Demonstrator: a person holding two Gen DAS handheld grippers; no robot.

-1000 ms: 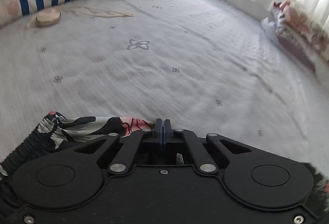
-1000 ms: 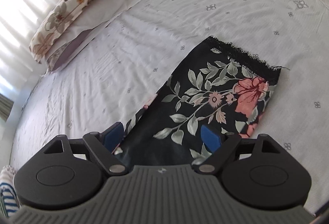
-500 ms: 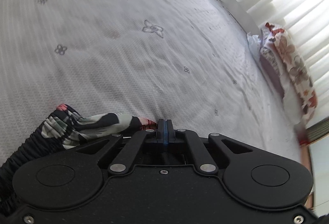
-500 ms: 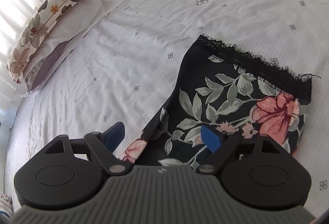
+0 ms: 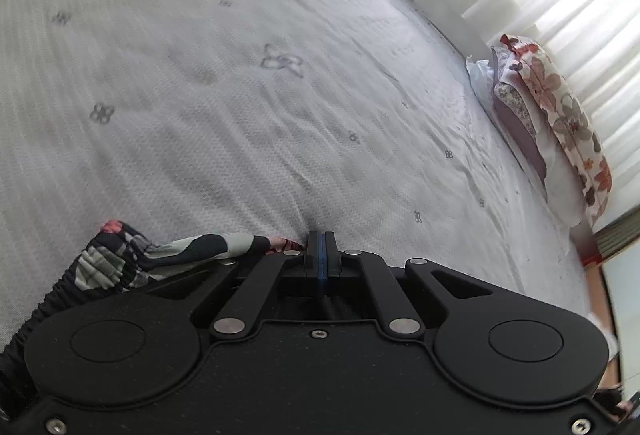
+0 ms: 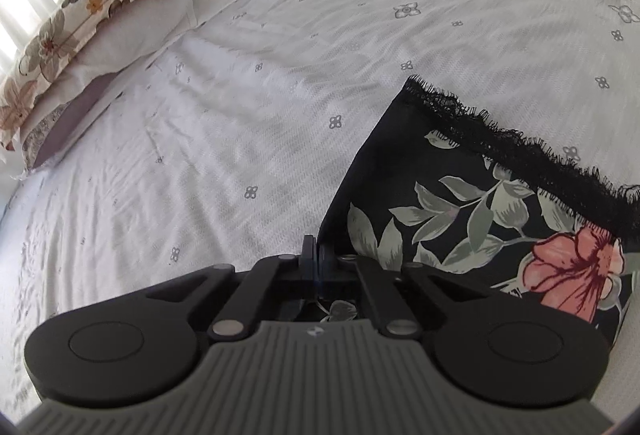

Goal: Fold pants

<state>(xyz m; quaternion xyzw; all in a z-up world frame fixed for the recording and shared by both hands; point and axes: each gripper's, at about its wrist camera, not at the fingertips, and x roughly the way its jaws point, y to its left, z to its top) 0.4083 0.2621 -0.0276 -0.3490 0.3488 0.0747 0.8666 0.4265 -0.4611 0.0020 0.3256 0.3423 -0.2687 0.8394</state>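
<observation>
The right gripper (image 6: 313, 255), jaws spread half a second ago, has now clenched on the black floral lace-hemmed pants (image 6: 480, 203) lying on the white patterned bed (image 6: 240, 115). The left gripper (image 5: 321, 255) stays clenched on their gathered waistband (image 5: 120, 259).

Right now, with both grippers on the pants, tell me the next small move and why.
Probably lift both ends together and carry the waistband toward the lace hem. The left gripper is shut on the elastic waistband, the right gripper is shut on the edge of the pants, and the lace hem lies flat on the bed.
</observation>
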